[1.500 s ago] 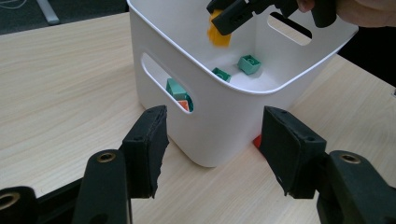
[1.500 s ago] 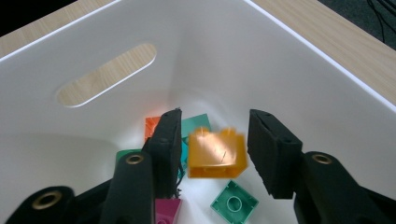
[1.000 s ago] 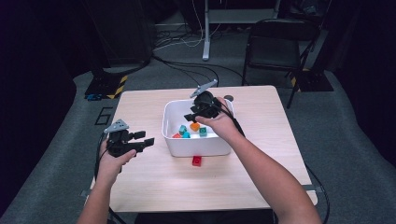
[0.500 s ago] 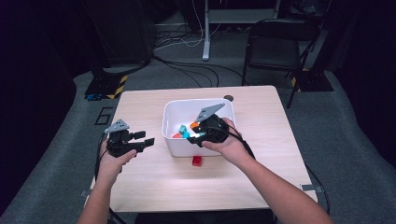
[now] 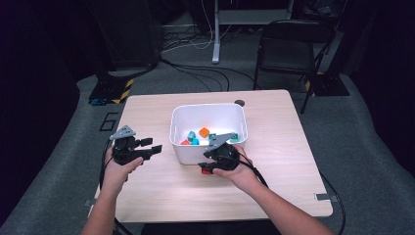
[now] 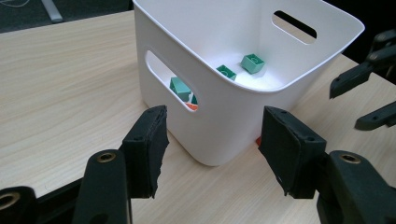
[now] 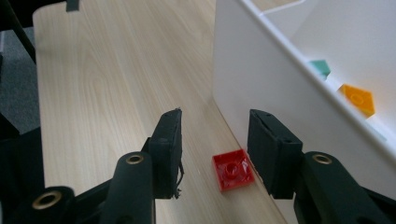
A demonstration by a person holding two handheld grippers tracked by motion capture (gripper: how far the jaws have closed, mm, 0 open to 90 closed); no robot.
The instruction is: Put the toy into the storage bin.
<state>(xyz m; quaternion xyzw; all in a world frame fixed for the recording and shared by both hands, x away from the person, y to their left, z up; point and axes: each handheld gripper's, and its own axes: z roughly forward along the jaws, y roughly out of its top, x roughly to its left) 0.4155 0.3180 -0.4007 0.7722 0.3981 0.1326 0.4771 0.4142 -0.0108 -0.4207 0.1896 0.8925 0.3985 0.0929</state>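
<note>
Legible text: one mark only. A large numeral "6" (image 5: pixel 108 120) is marked on the grey floor (image 5: pixel 63 161), beyond the table's (image 5: pixel 161 191) far-left corner and up-left of the left gripper (image 5: pixel 147 147) in the high view. No readable labels, brands or numbers on the bin, blocks or grippers.

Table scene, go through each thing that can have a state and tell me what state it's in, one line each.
Bin: upright on the table, open top, bricks inside.
Red brick: flat on the table beside the bin, not gripped, studs up.
Orange brick: loose in the bin.
Left gripper: open, facing the bin, holding nothing.
Right gripper: open, fingers either side of the red brick, not closed on it.
</note>
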